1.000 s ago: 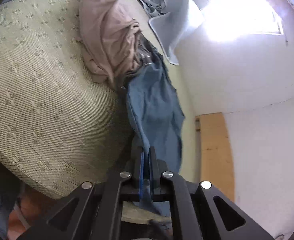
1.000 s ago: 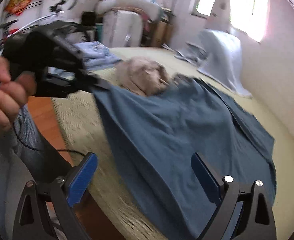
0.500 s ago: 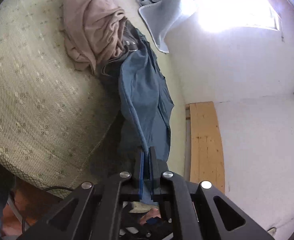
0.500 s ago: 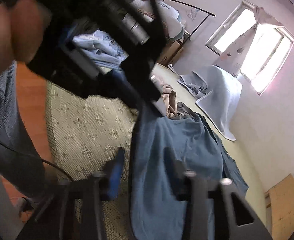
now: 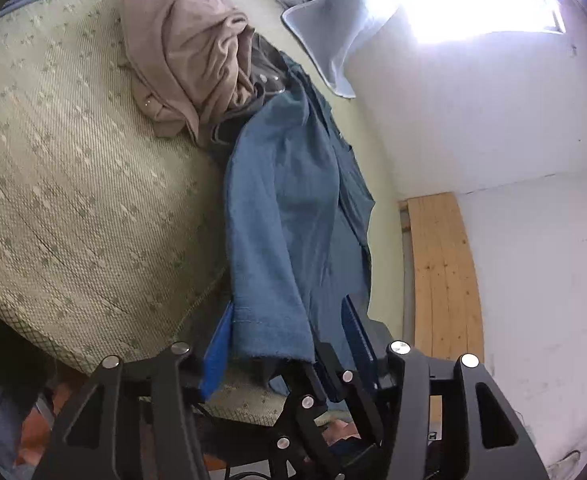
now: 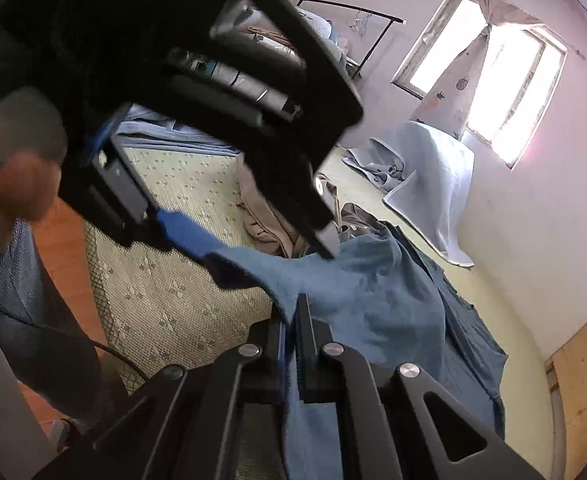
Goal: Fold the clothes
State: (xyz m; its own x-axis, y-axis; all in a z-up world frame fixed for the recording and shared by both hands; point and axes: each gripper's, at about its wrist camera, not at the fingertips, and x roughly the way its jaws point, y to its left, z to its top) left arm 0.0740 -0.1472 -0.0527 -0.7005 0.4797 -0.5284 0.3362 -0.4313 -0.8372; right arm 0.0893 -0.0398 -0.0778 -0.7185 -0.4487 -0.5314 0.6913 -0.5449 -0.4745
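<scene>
On the patterned bed mat (image 5: 73,184), blue garment (image 5: 285,208) lies stretched beside a beige clothing heap (image 5: 189,52). Left gripper (image 5: 289,336) jaws just opened, hem loose between them; right gripper (image 6: 291,332) just clamped onto the garment's edge

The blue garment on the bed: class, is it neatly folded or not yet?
Not yet folded. The blue garment trails loose and rumpled along the bed, one edge pinched in the right gripper.
</scene>
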